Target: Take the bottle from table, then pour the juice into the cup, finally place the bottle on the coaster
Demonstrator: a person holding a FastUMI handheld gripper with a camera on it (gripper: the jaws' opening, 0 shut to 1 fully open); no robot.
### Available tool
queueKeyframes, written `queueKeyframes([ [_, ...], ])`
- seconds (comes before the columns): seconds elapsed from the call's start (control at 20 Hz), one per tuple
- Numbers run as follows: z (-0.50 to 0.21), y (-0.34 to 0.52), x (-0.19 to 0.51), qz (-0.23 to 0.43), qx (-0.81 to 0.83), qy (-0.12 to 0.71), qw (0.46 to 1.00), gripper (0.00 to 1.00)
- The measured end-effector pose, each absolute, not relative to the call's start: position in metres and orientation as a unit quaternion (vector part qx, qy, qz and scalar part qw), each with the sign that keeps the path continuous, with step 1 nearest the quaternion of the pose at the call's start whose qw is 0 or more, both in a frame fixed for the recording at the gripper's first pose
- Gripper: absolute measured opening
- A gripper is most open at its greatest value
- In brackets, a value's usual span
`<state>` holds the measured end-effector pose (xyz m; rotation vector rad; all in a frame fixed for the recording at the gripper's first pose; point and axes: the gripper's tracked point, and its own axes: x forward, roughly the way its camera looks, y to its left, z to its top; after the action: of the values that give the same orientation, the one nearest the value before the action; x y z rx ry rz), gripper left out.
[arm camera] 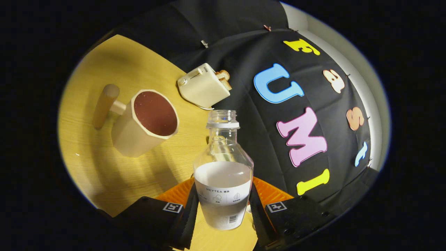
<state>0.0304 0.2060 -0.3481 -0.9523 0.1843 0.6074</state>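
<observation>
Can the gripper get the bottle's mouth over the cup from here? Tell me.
Probably yes. The gripper is shut on the uncapped bottle, and the cup stands open beyond its fingers, beside the bottle's neck. Bare table lies between them; the toaster sits farther back.

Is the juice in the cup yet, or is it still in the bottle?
Still in the bottle. Done: the bottle is picked up, with both fingers of the gripper pressing its sides. In hand: it looks lifted and tilted near the cup, its cap off, the white juice well below the neck. Left: pouring into the cup, whose inside looks dry, then setting the bottle on the coaster.
</observation>
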Motion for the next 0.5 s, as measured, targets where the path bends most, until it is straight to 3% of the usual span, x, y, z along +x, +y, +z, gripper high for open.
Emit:
queueKeyframes([
  [0.5,-0.3499,0.2161,0.0325,0.315,-0.554,0.052,0.769,0.72],
])
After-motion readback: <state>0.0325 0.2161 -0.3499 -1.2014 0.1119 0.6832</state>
